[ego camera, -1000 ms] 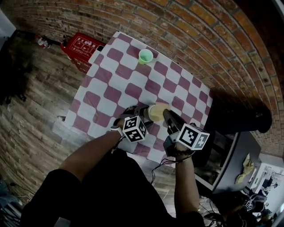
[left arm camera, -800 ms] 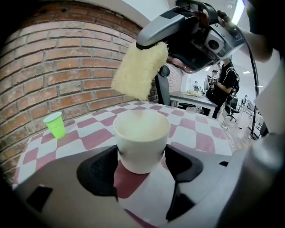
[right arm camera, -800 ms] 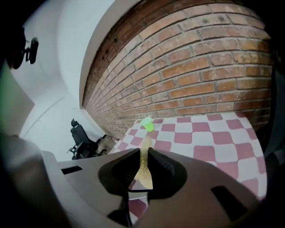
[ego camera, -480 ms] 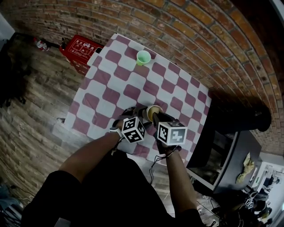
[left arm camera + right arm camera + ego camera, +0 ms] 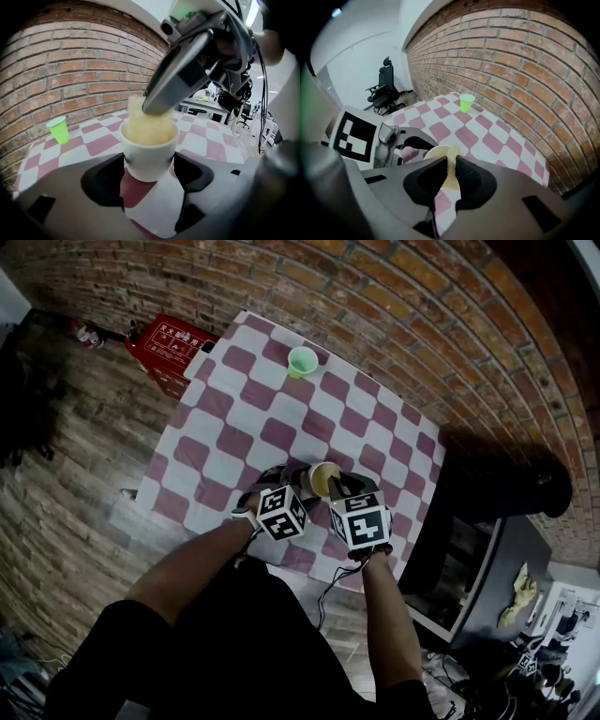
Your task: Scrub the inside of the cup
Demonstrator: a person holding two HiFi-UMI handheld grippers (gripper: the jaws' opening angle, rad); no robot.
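Brick wall (image 5: 375,306) is curving round behind a table (image 5: 234,418) that is wearing a red-and-white chequered cloth, with wooden flooring lying beside it and a red box (image 5: 173,341) sitting on the floor off the table's far left corner. Close to the near edge, toward the near right corner, a white cup (image 5: 323,479) is standing upright on the cloth. The left gripper (image 5: 305,482) is clamping this cup low on its wall, one jaw pressing on each side. The right gripper (image 5: 339,488) is pointing steeply down over the cup's mouth, its jaws pinching a yellow sponge (image 5: 451,164) together. In the left gripper view the sponge is filling the cup's opening and bulging above the rim, with the right gripper's grey nose bearing on top of it. A green cup (image 5: 304,361) is standing alone near the far edge, well apart from the white one.
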